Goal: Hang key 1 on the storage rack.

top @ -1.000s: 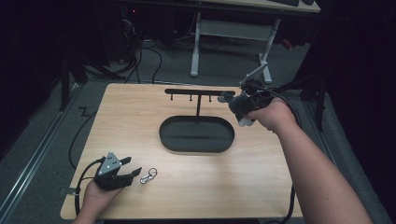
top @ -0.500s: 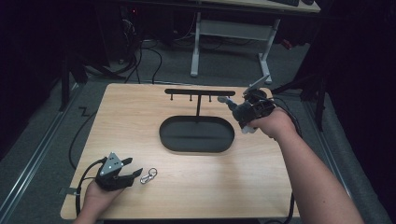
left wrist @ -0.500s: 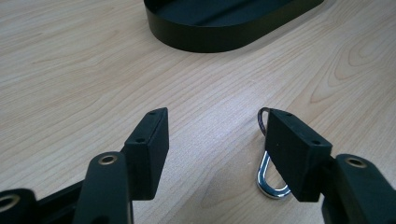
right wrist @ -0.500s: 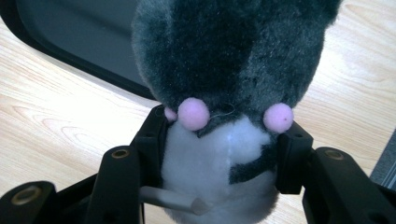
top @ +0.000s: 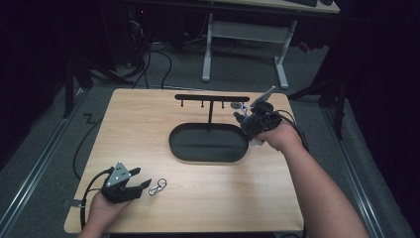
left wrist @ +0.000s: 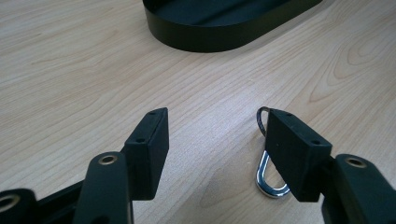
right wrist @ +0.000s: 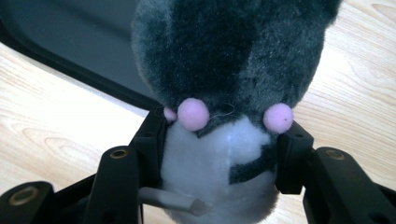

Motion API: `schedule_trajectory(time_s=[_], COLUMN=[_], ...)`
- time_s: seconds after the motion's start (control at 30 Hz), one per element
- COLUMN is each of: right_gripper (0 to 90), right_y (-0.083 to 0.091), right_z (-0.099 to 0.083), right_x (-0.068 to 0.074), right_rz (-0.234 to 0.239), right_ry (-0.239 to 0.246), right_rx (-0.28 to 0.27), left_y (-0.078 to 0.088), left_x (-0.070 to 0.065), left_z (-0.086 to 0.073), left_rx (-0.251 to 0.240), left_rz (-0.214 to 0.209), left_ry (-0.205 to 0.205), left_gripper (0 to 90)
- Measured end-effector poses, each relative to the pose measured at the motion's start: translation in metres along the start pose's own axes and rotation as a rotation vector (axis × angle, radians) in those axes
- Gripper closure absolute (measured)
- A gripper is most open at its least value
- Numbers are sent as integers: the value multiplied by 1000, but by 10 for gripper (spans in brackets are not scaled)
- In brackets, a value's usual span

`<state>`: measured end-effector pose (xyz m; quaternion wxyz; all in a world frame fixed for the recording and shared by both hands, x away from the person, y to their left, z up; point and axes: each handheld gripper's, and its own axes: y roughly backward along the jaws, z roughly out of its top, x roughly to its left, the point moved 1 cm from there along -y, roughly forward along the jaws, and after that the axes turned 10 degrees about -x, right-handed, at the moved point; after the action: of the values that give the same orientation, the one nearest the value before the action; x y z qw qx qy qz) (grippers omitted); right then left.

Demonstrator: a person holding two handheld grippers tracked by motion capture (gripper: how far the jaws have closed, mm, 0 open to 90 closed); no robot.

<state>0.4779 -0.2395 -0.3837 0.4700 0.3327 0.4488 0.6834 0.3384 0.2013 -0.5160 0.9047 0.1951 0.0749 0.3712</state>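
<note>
The plush toy (right wrist: 229,93), grey and black fur with a white underside and small pink pompoms, sits clamped between the pads of the right gripper (right wrist: 224,158); the jaws stand about half open, pressed into its soft body on both sides. In the high view the right gripper (top: 255,121) holds the toy above the right end of the tray (top: 183,148), under the right tip of the rack (top: 210,97). A small ring (top: 242,105) appears near that tip; whether it hangs from a peg cannot be told.

The tray is a black, shallow oval at the middle of the tabletop (top: 148,124), with the rack's post rising from its far edge. The rack is a black T-shaped bar with short pegs beneath it.

The left gripper (top: 143,184) rests on the tabletop near the front left corner, jaws wide apart and gripping nothing. A silver carabiner (left wrist: 268,175) lies flat on the wood; in the left gripper view it sits against the inner face of the jaw at right and is partly hidden behind it.

The tabletop is light wood with visible grain, unmarked. The room around it is dark: grey floor, loose black cables behind the far left corner, and a white-legged desk (top: 242,34) beyond the far edge.
</note>
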Motion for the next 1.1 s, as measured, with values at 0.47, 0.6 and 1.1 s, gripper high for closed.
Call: schedule_trajectory(time_s=[0.47,0.6,1.1], right_gripper=[471,455,273], right_y=[-19,-26,-26], right_z=[7,8,9], right_x=[-1,-1,-3], right_rz=[-7,1,11], right_ry=[-23,-31,-55], right_rx=[-48,-53,-105], left_y=[0,0,-2], left_x=[0,0,-1], left_z=[0,0,0], left_rx=[-1,-1,0], left_rz=[0,-1,-10], left_ry=[-2,-3,5], left_gripper=[405,405,405])
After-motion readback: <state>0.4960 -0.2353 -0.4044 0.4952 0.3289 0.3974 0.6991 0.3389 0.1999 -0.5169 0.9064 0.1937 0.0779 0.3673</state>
